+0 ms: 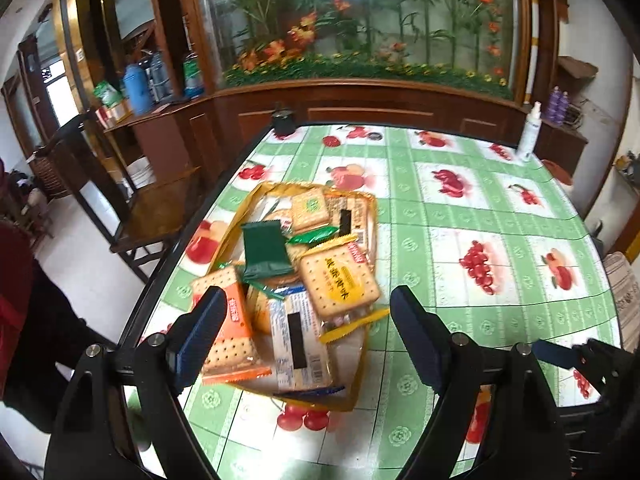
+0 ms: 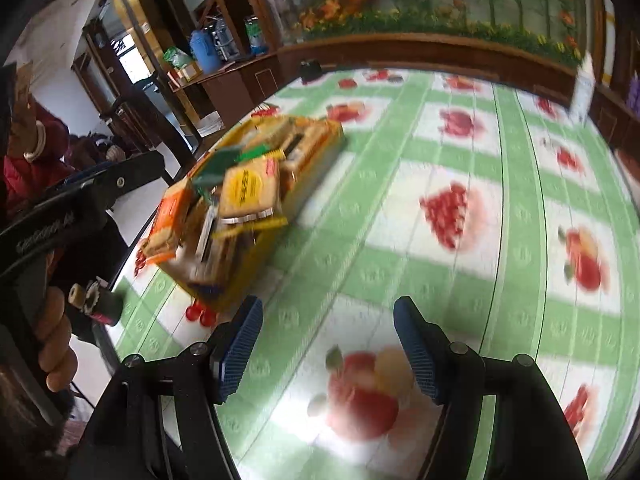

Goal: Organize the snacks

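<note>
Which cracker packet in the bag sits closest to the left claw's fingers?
The orange-wrapped cracker packet, lying right beside the left claw's left finger; the yellow-wrapped one lies farther in.

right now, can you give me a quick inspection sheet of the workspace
surface: table under a green checked cloth with fruit prints, mostly bare on the right.
job's things: snack packs heaped in a clear yellow-edged bag near the left edge; square cracker pack on top, dark green pack, orange pack.
clutter: white spray bottle at the far right edge; small dark object at the far edge, cannot tell what.
grippers: left gripper open above the bag's near end, nothing held; right gripper open over bare cloth, nothing held.
cables: nothing seen.
surroundings: wooden chair left of the table, flower display behind glass.
</note>
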